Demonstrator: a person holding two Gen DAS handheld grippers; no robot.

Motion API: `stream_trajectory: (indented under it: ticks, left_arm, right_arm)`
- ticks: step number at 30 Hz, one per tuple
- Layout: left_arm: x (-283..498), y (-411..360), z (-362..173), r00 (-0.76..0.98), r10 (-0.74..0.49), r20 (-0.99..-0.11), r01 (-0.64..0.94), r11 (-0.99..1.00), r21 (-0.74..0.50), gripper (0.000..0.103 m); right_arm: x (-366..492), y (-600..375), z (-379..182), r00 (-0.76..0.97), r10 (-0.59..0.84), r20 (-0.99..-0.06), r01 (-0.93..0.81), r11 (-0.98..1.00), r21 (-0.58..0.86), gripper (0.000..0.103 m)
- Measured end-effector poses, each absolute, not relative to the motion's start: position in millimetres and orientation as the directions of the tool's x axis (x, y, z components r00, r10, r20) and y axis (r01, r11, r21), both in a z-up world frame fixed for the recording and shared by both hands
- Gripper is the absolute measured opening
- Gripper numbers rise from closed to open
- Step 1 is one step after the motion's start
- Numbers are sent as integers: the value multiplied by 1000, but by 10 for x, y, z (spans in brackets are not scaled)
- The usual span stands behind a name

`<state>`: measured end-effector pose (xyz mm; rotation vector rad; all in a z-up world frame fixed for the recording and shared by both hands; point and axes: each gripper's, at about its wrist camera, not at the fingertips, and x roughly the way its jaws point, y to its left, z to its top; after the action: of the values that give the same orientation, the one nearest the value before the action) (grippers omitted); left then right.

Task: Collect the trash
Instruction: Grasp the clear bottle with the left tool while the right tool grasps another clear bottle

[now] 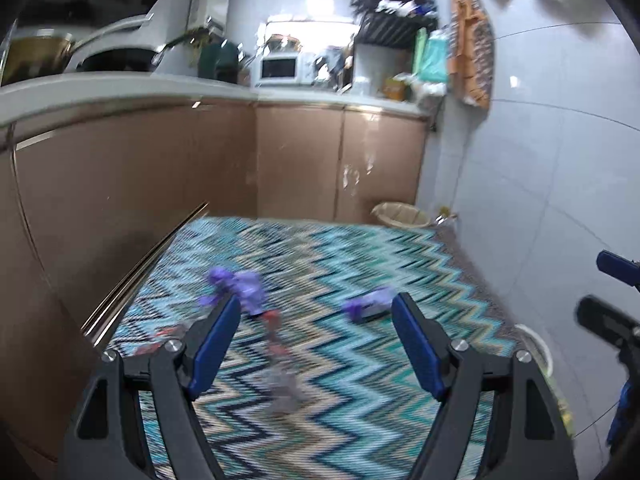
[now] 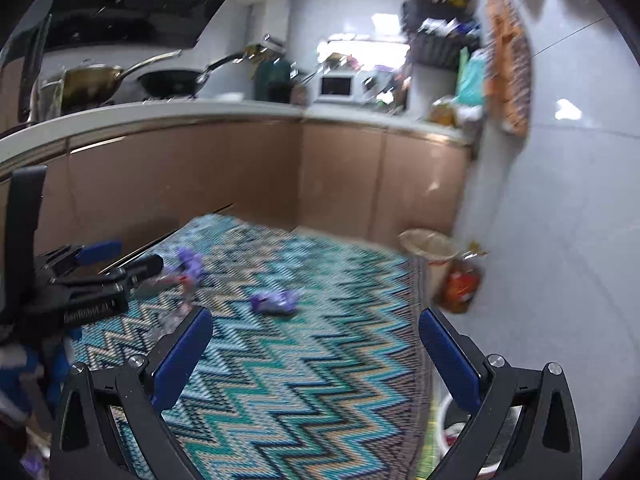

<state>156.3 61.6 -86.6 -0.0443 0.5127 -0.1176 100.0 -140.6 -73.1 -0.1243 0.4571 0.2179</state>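
1. The left gripper points forward and slopes down toward the floor, its blue pads spread wide apart with nothing between them.
2. The right gripper slopes down the same way, its pads also wide apart and empty.
3. In the right wrist view the left gripper shows at the left edge, well apart from the right one; in the left wrist view part of the right gripper shows at the right edge.
4. Below both lies a zigzag mat in teal, blue and cream, spread on the floor.
5. A crumpled purple wrapper lies on the mat ahead, between the two grippers' lines of sight.
6. A second purple wrapper lies further left, just beyond the left gripper's left pad, with reddish scraps near it; blur hides their detail.
7. At the mat's far right corner stands a lined bin against the brown cabinets.
8. An orange packet sits just beside the bin by the tiled wall.
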Motion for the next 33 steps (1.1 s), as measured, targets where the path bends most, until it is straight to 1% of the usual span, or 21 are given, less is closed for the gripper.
stream_trajectory:
  ticks: [3,5,7,9,12,14,19,20,23,26,28,29,30,31,32,33]
  left_arm:
    - [1733,1001,-1043,845,-79,-528,58,997,-57,77]
    - [1853,1263,-1173,823,-64,-564,35,997,-62,77]
    - [1945,1460,-1270,804,-68,-591,32,997,-72,76]
    - [2034,1599,-1373,786,-82,-612,46,996,-75,76]
    - [2151,1687,-1494,764,-101,-637,72,995,-71,76]
    - [2228,1707,-1566,752,-121,-648,95,993,-76,76]
    - [2412,1715,-1736,722,-136,-678,120,990,-71,76]
    - [2442,1718,-1775,715,-139,-686,122,990,-73,74]
    - [2506,1751,-1868,692,-162,-703,131,987,-97,65]
    - [2554,1792,-1935,670,-196,-716,134,981,-143,57]
    - [2577,1821,-1981,654,-215,-725,134,976,-169,53]
    - [2582,1827,-1999,647,-223,-729,135,975,-179,49]
    - [2592,1832,-2018,639,-235,-732,139,972,-191,44]
    - [2597,1836,-2028,635,-242,-734,141,970,-198,43]
    - [2600,1840,-2035,632,-247,-734,142,969,-204,42]
    - [2599,1836,-2038,633,-247,-734,142,969,-203,40]
  right_arm:
    - [1221,-1328,-858,836,244,-491,-293,956,-22,103]
    - [1355,-1271,-933,807,289,-515,-328,945,17,94]
    - [1516,-1155,-1047,759,347,-551,-376,924,64,77]
    - [1678,-1011,-1166,703,403,-586,-422,900,112,68]
    - [1827,-751,-1313,625,476,-619,-494,855,159,65]
    - [1884,-546,-1397,577,514,-634,-538,824,178,65]
    - [2026,-144,-1607,490,555,-672,-600,774,202,65]
    - [2048,-86,-1647,479,557,-679,-603,770,206,65]
    - [2116,61,-1790,446,553,-704,-609,763,214,64]
    - [2212,171,-1904,423,547,-723,-604,765,225,61]
    - [2262,247,-1958,419,534,-734,-601,769,217,55]
    - [2283,264,-1980,416,531,-738,-600,770,216,53]
    - [2298,286,-2005,409,530,-743,-599,770,219,48]
    - [2311,305,-2040,400,529,-749,-597,770,226,43]
    - [2324,307,-2069,392,528,-753,-594,770,231,41]
    - [2333,312,-2111,381,529,-758,-591,770,240,34]
